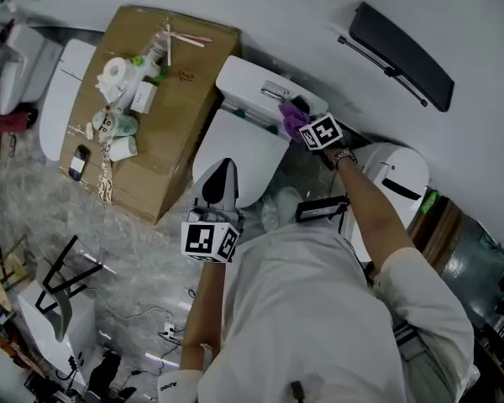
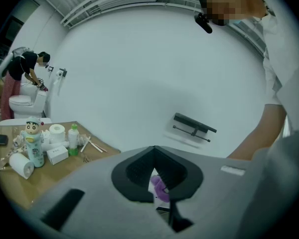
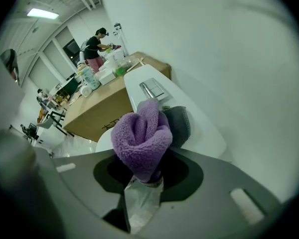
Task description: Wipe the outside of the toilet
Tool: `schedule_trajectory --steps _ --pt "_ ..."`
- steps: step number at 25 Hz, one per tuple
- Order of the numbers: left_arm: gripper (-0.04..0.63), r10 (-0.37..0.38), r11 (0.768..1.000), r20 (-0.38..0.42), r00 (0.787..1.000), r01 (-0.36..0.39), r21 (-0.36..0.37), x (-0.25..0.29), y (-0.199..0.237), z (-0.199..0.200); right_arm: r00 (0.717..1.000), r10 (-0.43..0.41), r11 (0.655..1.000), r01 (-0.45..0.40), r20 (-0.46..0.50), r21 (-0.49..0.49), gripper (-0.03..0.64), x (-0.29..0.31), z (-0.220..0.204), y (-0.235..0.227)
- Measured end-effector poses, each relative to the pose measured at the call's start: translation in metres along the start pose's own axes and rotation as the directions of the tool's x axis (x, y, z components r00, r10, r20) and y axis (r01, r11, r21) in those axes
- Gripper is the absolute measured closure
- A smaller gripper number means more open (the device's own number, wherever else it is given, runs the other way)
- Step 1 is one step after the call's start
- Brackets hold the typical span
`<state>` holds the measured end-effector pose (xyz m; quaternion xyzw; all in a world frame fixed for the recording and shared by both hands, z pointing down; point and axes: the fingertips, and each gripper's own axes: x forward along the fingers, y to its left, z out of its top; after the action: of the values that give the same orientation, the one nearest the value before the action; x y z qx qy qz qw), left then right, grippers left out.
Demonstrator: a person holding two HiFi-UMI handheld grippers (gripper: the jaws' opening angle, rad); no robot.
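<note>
white wall backs the scene. right gripper (image 3: 144, 179) clamps a fuzzy purple cloth (image 3: 142, 133) at the tank top of the white ceramic toilet (image 3: 204, 133). left gripper (image 1: 224, 168), jaws together and empty, hovers over the closed seat lid (image 1: 239, 145), beside a brown cardboard box (image 1: 181, 99).

My head camera sat above the person's shoulders and looked steeply down, taking in the toilet (image 1: 239, 154) and the cardboard box (image 1: 185, 65) beside it from well back. The camera on the left gripper (image 1: 221, 179) rode low behind its jaws and faced across the toilet towards the white wall (image 2: 139, 73) and the black rack (image 2: 194, 127), with the box top at its left edge. The camera on the right gripper (image 1: 296, 120) sat very close to the purple cloth (image 3: 142, 138), looking along the tank lid (image 3: 204, 128) towards the box and the room beyond. All three views shared the box and the cloth. The head and left gripper views also shared the rack.
</note>
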<state>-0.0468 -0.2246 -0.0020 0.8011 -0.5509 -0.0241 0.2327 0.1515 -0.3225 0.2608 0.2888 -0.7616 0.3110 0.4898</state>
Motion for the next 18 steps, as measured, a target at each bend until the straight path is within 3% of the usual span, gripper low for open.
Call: schedule_trajectory --steps 4,11,18 --pt "0.591 -0.033 0.999 -0.012 0.999 0.033 0.007 0.004 -0.01 -0.003 1.0 -0.018 0.997 0.017 0.007 0.075 0.486 -0.007 -0.012 -0.01" --pt "0.591 -0.069 0.997 -0.029 0.997 0.07 0.021 0.007 -0.021 -0.008 0.998 -0.064 0.992 0.065 -0.01 0.109 0.486 -0.018 -0.034 -0.024" --pt "0.591 -0.058 0.998 -0.002 0.998 0.058 0.019 0.005 -0.025 -0.003 0.995 -0.077 0.984 0.087 -0.066 0.156 0.483 -0.028 -0.061 -0.043"
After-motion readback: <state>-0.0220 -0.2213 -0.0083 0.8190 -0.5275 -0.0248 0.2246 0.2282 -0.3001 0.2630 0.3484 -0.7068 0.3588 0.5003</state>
